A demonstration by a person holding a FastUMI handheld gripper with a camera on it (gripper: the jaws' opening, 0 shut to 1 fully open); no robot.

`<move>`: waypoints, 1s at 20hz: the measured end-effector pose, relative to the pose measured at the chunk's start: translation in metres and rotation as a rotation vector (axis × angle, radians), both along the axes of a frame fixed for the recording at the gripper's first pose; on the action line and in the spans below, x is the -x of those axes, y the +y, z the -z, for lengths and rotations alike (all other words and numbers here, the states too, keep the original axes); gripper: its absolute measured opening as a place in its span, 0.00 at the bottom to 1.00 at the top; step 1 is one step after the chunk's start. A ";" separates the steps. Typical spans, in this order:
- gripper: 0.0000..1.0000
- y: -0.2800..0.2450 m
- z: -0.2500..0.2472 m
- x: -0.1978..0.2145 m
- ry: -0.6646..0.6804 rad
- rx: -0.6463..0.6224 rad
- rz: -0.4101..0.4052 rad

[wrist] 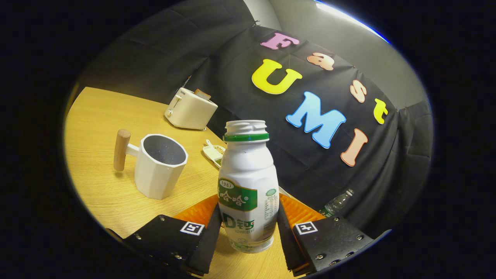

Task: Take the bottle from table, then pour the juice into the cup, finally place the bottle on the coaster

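**Bottle gripped between both fingers, cup ahead on wooden table**

Surface: a light wooden table (97, 128) with a visible grain, its curved far edge running against the booth's black cloth wall (174, 50). A pale grey room wall shows above the cloth.

Gripper (248, 228): partly closed, both fingers pressing the lower sides of the bottle (247, 182), one on each flank. The bottle is white with a green neck ring and green label, cap off, mouth open, standing about upright. Whether its base rests on the table or sits just clear of it cannot be told.

An orange ridged item (300, 211), possibly the coaster, lies just behind the bottle, showing on both sides of it.

Cup (161, 164): a white faceted mug with a wooden peg handle, upright, ahead and to the left of the fingers, well apart from the bottle. Its dark interior is open.

Beyond: a cream toaster (190, 108) at the far table edge; a small white dish (214, 152) between toaster and bottle. A clear plastic bottle (337, 203) lies right of the fingers by the cloth.

Open tabletop lies left of the cup and between cup and bottle.
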State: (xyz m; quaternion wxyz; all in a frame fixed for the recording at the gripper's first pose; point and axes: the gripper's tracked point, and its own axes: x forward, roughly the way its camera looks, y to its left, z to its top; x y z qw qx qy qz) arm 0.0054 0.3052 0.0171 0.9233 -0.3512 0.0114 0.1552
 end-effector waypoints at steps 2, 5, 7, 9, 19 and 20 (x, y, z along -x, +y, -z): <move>0.70 0.004 0.002 -0.004 -0.001 0.036 0.002; 0.71 0.012 0.005 -0.006 -0.010 0.086 -0.003; 0.71 0.019 0.008 -0.006 -0.018 0.125 -0.011; 0.70 0.022 0.011 -0.005 -0.030 0.168 -0.015; 0.70 0.035 0.013 -0.005 -0.087 0.339 -0.017; 0.71 0.035 0.011 -0.005 -0.093 0.356 -0.013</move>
